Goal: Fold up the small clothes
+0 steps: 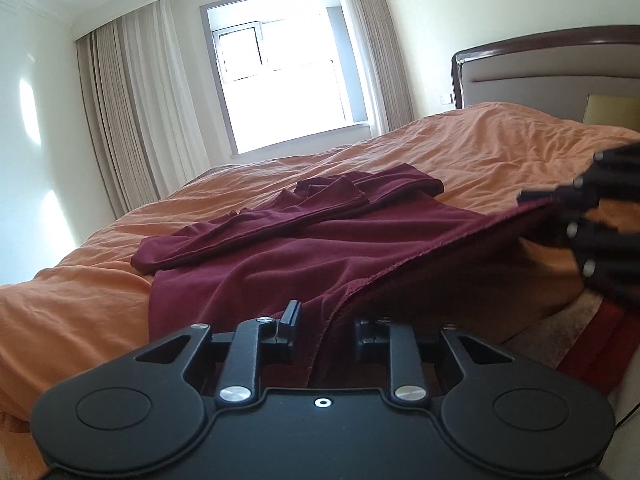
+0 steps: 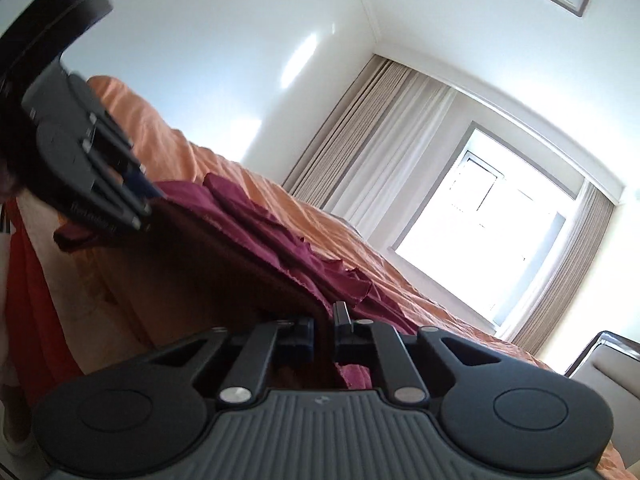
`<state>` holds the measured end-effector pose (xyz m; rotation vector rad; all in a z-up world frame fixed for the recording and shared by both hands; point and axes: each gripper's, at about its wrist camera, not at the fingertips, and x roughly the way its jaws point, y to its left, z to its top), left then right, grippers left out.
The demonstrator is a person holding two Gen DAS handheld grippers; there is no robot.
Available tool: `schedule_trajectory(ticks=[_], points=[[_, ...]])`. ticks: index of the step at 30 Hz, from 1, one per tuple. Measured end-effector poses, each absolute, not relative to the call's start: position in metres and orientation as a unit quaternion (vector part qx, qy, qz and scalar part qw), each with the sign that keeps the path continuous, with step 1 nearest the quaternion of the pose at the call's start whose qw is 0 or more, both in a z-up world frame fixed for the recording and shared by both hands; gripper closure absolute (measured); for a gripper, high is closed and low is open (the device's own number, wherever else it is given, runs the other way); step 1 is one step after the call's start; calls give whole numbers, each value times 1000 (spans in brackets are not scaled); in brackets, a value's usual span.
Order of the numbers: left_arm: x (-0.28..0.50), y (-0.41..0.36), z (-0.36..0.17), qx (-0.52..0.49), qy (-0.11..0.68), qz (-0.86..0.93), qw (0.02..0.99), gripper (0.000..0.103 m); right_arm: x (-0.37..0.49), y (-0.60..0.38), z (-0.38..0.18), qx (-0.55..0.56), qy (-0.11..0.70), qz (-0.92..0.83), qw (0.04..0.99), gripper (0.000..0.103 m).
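Maroon garment (image 1: 280,256): spread on the orange bedcover (image 1: 480,152), sleeve folded across its body, near hem lifted off the bed's front edge. Left gripper (image 1: 326,326): at the hem's left part, fingers (image 1: 290,318) set narrow with the cloth edge hanging between them; whether the pads press it cannot be told. Right gripper (image 2: 325,330): at the hem's right part, fingers (image 2: 342,318) nearly together, clamped on the cloth edge; seen blurred from the left wrist view, at the right of the frame. Hem between the two grippers: raised and stretched, underside in shadow. Bed: wooden-framed padded headboard (image 1: 552,64), yellow pillow (image 1: 608,110) beside it. Room: bright window (image 1: 280,80), beige curtains (image 1: 132,112) either side, white walls.
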<state>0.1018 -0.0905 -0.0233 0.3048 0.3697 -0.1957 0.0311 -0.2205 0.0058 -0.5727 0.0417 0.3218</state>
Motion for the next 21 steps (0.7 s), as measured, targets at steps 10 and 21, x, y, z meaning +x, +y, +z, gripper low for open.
schedule_trajectory(ticks=[10, 21], points=[[86, -98, -54, 237, 168, -41, 956, 74, 39, -231, 41, -228, 20, 171, 958, 95], [65, -69, -66, 237, 174, 0, 956, 95, 32, -235, 35, -247, 41, 169, 953, 94]])
